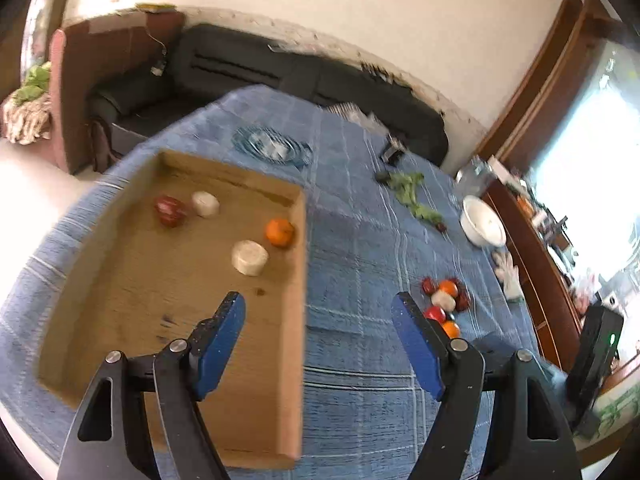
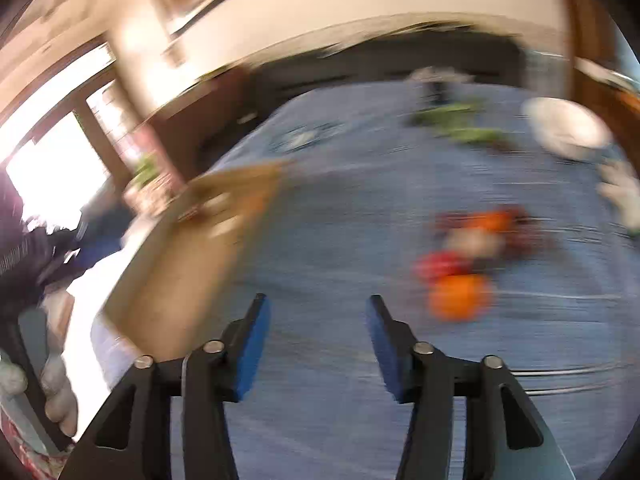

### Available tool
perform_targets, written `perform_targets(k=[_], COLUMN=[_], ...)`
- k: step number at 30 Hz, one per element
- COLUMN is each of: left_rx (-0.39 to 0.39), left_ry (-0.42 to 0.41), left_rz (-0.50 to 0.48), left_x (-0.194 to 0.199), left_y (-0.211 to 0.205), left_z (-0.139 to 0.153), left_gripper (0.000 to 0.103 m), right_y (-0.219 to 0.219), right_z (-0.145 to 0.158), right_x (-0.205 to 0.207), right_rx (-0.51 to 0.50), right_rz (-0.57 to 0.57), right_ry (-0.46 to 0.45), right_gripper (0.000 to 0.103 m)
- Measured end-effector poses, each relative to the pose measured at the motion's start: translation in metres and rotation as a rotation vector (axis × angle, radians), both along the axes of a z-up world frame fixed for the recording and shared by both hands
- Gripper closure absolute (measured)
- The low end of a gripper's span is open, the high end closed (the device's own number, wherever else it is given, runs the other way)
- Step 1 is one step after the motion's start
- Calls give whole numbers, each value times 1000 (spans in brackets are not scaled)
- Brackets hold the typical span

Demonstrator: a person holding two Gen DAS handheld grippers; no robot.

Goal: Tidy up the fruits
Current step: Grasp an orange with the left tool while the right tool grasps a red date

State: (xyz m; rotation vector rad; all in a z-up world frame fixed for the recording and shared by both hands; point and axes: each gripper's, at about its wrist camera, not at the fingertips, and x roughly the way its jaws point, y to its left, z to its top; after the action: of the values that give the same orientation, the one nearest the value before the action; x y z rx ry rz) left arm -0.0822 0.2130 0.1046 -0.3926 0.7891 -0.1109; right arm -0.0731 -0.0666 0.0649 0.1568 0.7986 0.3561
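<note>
A shallow cardboard tray [image 1: 120, 280] lies on the blue checked cloth. It holds a red apple [image 1: 170, 210], an orange [image 1: 280, 232] and two white round pieces [image 1: 250, 257]. A pile of loose fruit [image 1: 446, 300] lies on the cloth to the right. My left gripper [image 1: 318, 312] is open and empty, above the tray's right wall. The right wrist view is blurred. My right gripper [image 2: 318, 316] is open and empty above the cloth, left of the fruit pile [image 2: 472, 252], with an orange [image 2: 458, 296] nearest it. The tray [image 2: 180, 272] is at its left.
A white bowl [image 1: 482, 222], green leaves [image 1: 412, 192] and a white glove [image 1: 508, 276] lie on the cloth's right side. A blue glass dish [image 1: 272, 146] sits behind the tray. A dark sofa [image 1: 240, 68] runs behind the table. A black device [image 1: 592, 364] stands at the right edge.
</note>
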Motion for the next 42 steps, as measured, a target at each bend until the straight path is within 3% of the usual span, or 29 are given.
perform_targets(k=[3, 5, 8, 17, 23, 28, 30, 36, 38, 42], left_rx=[8, 25, 52, 85, 162, 212, 219, 224, 220, 231], left_ry=[21, 26, 45, 132, 87, 57, 69, 98, 97, 68], left_rz=[-63, -96, -150, -254, -283, -316, -334, -368, -368, -347], left_x=[10, 14, 21, 30, 30, 41, 51, 73, 76, 76], left_y=[-30, -47, -77, -139, -165, -190, -202, -227, -231, -229], left_z=[-8, -11, -20, -56, -60, -69, -75, -90, -93, -95], left_gripper=[28, 28, 28, 28, 29, 38, 47, 49, 51, 70], right_y=[-73, -101, -129, -118, -97, -92, -90, -89, -90, -93], right_z=[-3, -2, 3, -21, -43, -53, -57, -59, -59, -60], right_x=[9, 13, 16, 62, 99, 108, 110, 112, 111, 111], right_rx=[19, 50, 74, 120, 68, 29, 11, -18, -35, -40], right_rz=[-160, -208, -259, -228, -216, -214, -207, -197, -202, -205], right_ry=[38, 39, 22, 97, 138, 122, 126, 113, 109, 104], right_gripper=[46, 45, 34, 34, 41, 46, 48, 54, 64, 69])
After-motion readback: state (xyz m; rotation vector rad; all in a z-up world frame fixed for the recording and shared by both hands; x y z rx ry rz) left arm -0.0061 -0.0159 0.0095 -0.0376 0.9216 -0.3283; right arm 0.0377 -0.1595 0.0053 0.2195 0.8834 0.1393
